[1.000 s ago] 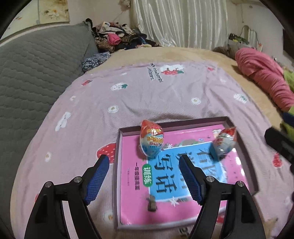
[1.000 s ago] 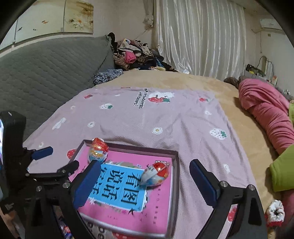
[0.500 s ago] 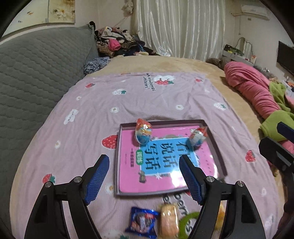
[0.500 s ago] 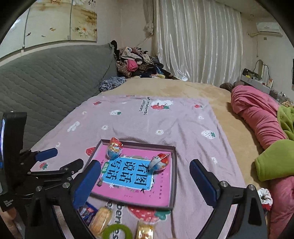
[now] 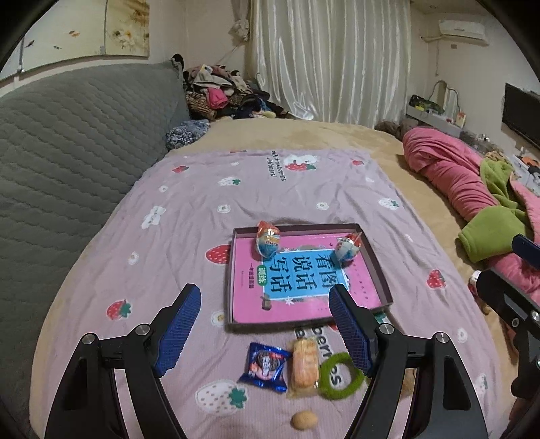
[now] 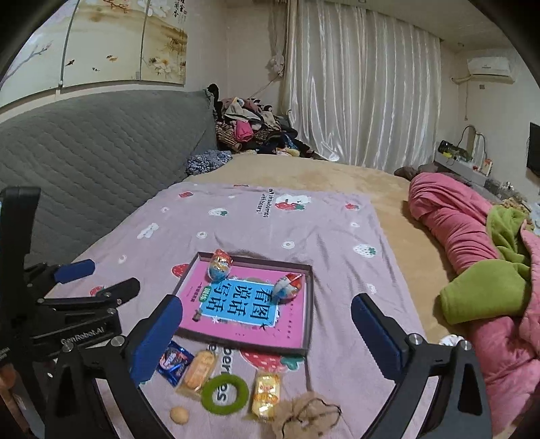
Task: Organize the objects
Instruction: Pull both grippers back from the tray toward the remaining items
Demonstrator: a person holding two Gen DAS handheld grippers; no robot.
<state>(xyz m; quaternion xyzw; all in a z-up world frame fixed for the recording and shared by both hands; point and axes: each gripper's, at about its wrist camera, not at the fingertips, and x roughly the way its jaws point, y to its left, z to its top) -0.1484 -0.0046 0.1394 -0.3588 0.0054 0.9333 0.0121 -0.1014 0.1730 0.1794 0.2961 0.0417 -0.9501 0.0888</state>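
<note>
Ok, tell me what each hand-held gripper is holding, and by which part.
Nothing. The left hand-held gripper and the right hand-held gripper are both open with nothing between their pads.

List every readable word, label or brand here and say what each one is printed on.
"看图说话写话": pink book lying in the tray.
"训练": green badge on that book.
"GenRobot.AI": body of the left gripper.
"strawberries with bears": purple blanket, partly legible.
Egg wrappers, blue snack packet, wall calligraphy: too small or blurred.
</note>
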